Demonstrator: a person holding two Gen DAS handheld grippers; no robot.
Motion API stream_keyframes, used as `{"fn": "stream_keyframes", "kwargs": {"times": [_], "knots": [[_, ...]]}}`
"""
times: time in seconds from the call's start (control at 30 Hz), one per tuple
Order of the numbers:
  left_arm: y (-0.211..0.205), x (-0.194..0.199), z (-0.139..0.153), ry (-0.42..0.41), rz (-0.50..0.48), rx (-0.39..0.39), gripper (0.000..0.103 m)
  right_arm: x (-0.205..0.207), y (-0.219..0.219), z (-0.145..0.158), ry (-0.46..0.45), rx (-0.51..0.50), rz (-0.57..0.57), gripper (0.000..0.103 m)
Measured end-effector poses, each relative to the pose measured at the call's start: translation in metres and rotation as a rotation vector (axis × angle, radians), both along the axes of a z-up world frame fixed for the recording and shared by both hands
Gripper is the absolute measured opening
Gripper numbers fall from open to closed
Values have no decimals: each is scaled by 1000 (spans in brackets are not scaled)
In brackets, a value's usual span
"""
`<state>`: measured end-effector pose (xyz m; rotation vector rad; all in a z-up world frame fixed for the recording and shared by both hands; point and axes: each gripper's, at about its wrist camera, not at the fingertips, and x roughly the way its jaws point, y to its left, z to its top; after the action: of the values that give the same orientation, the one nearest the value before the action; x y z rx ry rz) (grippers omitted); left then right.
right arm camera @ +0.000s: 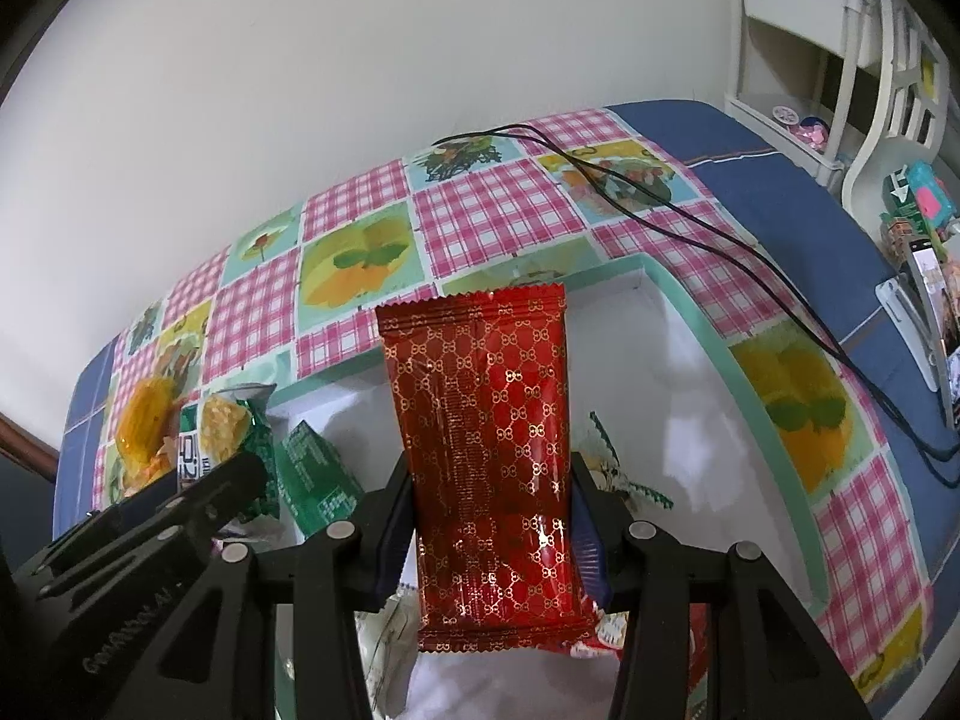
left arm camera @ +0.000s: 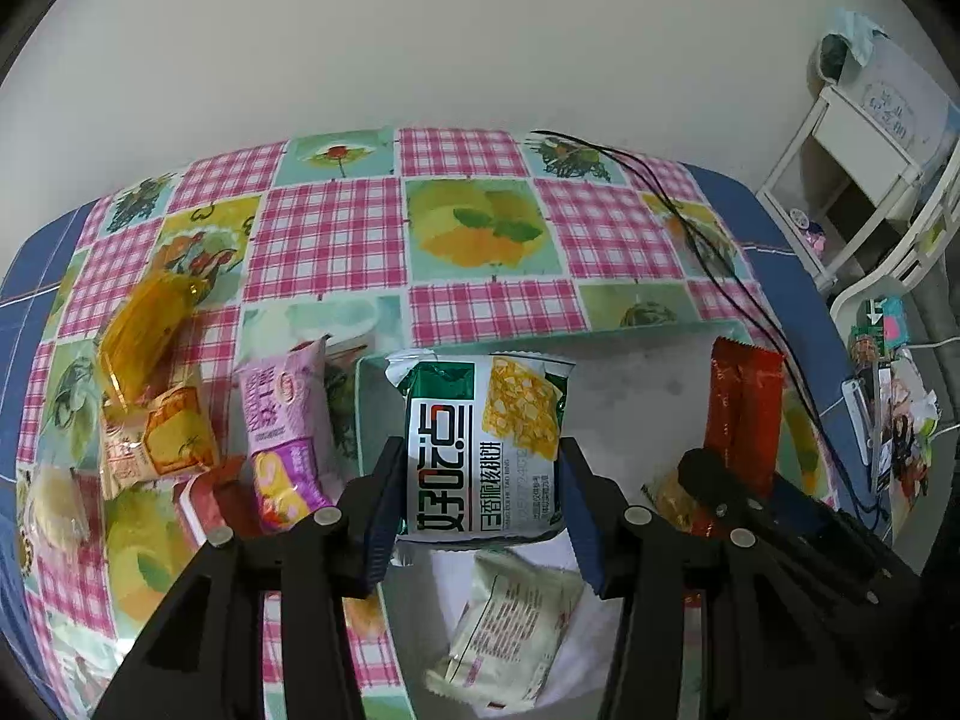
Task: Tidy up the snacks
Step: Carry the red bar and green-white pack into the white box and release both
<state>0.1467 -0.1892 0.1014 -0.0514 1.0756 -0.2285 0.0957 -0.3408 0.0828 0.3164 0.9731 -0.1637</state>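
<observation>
So we were mid-drop: left gripper (left arm camera: 480, 480) clamped on the green cookie pack (left arm camera: 483, 444), right gripper (right arm camera: 489, 516) gripping the red packet (right arm camera: 486, 468), both above the tray (right arm camera: 774, 396). Next we probably had to lower and let go.

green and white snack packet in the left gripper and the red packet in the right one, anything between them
Left wrist view: between the green and white snack packet and the red packet, only the box's bare white floor.

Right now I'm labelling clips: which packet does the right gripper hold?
Over the white tray on the checked tablecloth, the right gripper clamps a long red foil packet. Unlike the green snack bag, it has gold interlocking motifs.
</observation>
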Motion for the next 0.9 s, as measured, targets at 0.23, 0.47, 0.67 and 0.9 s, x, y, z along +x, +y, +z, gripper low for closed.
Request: {"fn": "stream_keyframes", "kwargs": {"times": [0.23, 0.47, 0.67, 0.9], "knots": [[-10, 8, -9, 4, -8, -2, 50, 11, -6, -9, 16, -11, -15, 49], [-15, 16, -17, 13, -9, -17, 50, 19, -12, -17, 31, -15, -38, 50], [-16, 21, -25, 33, -12, -39, 50, 22, -15, -24, 48, -1, -45, 50], [-13, 21, -23, 45, -18, -63, 52, 21, -15, -24, 59, 19, -51, 50]]}}
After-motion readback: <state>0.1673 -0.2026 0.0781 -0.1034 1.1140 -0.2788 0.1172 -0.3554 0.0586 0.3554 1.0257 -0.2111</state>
